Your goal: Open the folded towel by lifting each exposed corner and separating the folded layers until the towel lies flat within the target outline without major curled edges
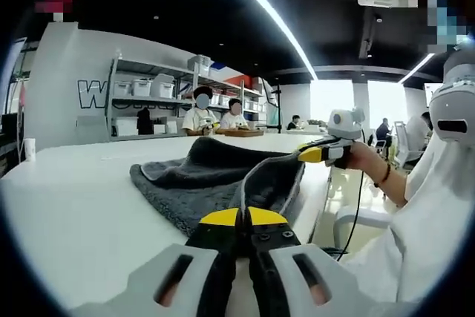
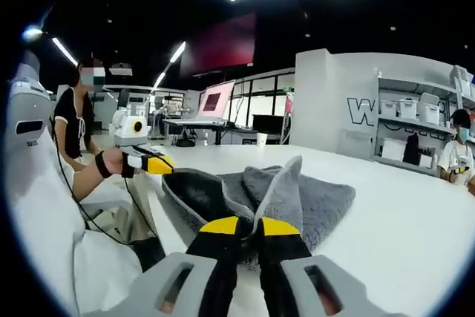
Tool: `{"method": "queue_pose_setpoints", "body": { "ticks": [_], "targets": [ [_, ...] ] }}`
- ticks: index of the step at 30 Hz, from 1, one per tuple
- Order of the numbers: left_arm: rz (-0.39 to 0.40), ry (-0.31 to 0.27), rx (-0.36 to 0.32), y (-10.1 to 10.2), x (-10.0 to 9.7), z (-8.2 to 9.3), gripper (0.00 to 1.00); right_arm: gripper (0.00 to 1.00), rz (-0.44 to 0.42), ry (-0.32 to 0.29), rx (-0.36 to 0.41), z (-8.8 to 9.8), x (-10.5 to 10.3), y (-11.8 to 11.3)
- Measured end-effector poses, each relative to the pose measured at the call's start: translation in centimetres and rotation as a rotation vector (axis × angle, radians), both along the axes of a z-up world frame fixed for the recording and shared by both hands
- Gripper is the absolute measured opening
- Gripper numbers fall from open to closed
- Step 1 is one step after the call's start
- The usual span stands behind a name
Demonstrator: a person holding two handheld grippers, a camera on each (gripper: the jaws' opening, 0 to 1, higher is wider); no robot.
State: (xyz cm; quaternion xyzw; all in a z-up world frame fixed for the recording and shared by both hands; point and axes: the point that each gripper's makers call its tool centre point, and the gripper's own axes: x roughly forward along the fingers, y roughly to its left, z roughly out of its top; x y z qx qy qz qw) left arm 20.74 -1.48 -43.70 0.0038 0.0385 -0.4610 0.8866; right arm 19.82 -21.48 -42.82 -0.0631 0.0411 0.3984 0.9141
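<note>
Grey towel (image 1: 215, 180) heaped on white worktop (image 1: 82, 206), left gripper (image 1: 243, 218) jaws pinched shut on near towel edge, right gripper (image 2: 243, 226) jaws clamped on another raised edge, fabric stretched between.

towel: dark grey terry-cloth towel with a pale edge band (image 1: 215, 176) (image 2: 297, 198)
state: partly folded, rumpled
pose: two corners lifted, the rest lying flat
place: on the white table, along its near edge
</note>
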Motion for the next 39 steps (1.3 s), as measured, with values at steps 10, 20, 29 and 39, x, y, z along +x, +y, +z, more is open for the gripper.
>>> {"method": "queue_pose_setpoints", "body": {
  "ticks": [10, 20, 29, 39],
  "targets": [
    [-0.005, -0.016, 0.013, 0.6, -0.5, 0.7, 0.02, 0.01, 0.027, 0.000, 0.000, 0.1, -0.9, -0.2],
    [-0.063, -0.017, 0.093, 0.4, -1.8, 0.5, 0.02, 0.01, 0.074, 0.016, -0.033, -0.7, -1.9, -0.1],
    [-0.148, 0.006, 0.178, 0.2, -2.9, -1.4, 0.02, 0.02, 0.127, 0.040, -0.086, -2.2, -2.6, 0.0],
    [-0.183, 0.037, 0.231, 0.3, -3.3, -2.7, 0.03, 0.04, 0.168, 0.063, -0.115, -3.4, -3.2, 0.1]
  ]
}}
